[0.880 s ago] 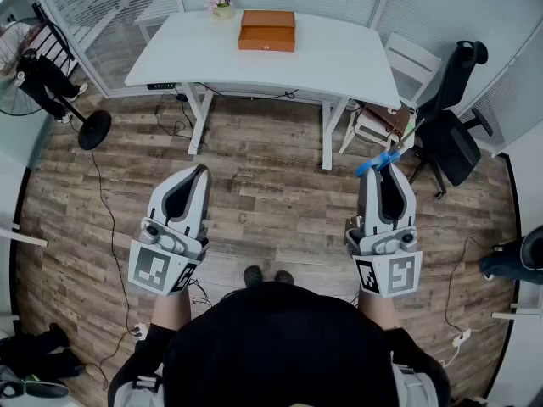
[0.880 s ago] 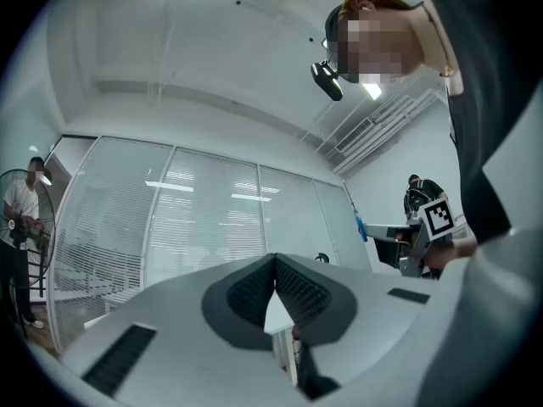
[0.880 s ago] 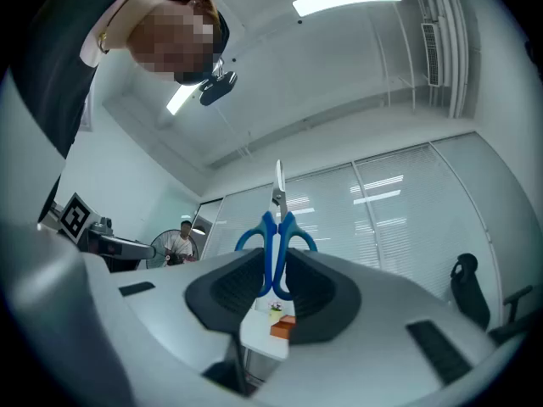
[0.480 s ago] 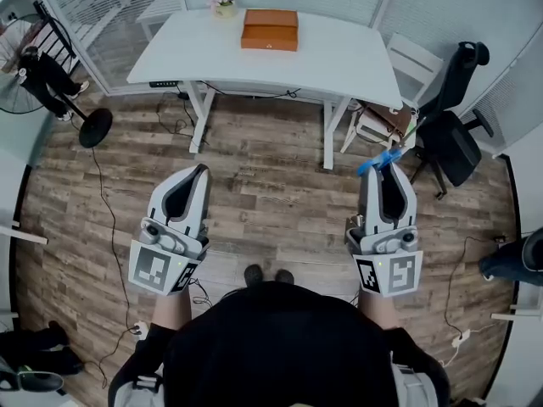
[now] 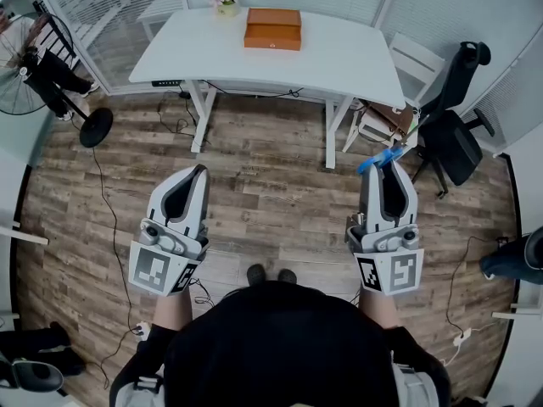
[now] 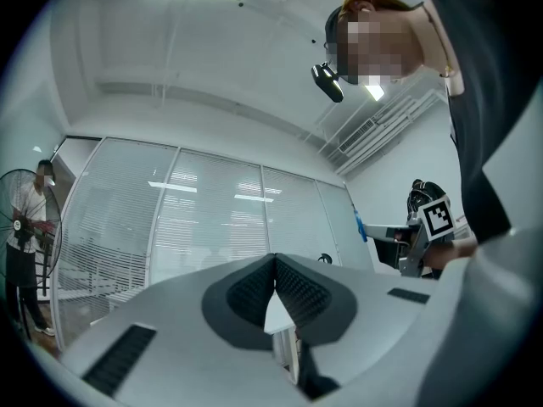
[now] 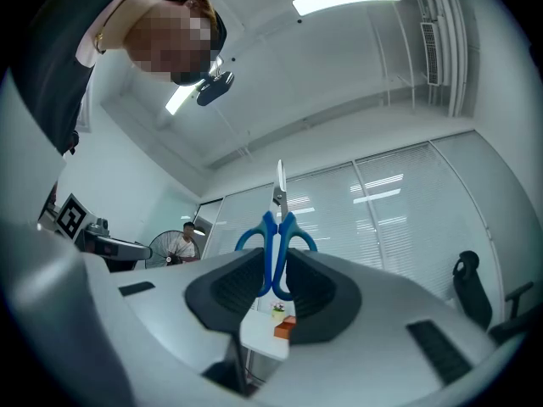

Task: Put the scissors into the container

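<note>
Blue-handled scissors [image 7: 277, 236] stand upright between the jaws of my right gripper [image 7: 277, 271], blades pointing up; in the head view the blue handles [image 5: 377, 160] stick out past that gripper's [image 5: 389, 172] tip. My left gripper [image 5: 193, 176] is shut with nothing in it, its dark pads [image 6: 254, 291] meeting in the left gripper view. An orange-brown box [image 5: 273, 29] sits on the far white table [image 5: 339, 58], well ahead of both grippers. Both grippers are held level over the wooden floor.
A small flower pot [image 5: 226, 3] stands beside the box. A black office chair [image 5: 450, 134] and a white chair [image 5: 399, 83] are at the right of the table. A floor fan [image 5: 51, 66] and a person stand at the far left. Cables cross the floor.
The view has drifted slightly, so the table and box sit a little further right and up. Both grippers hold their pose, the scissors still gripped.
</note>
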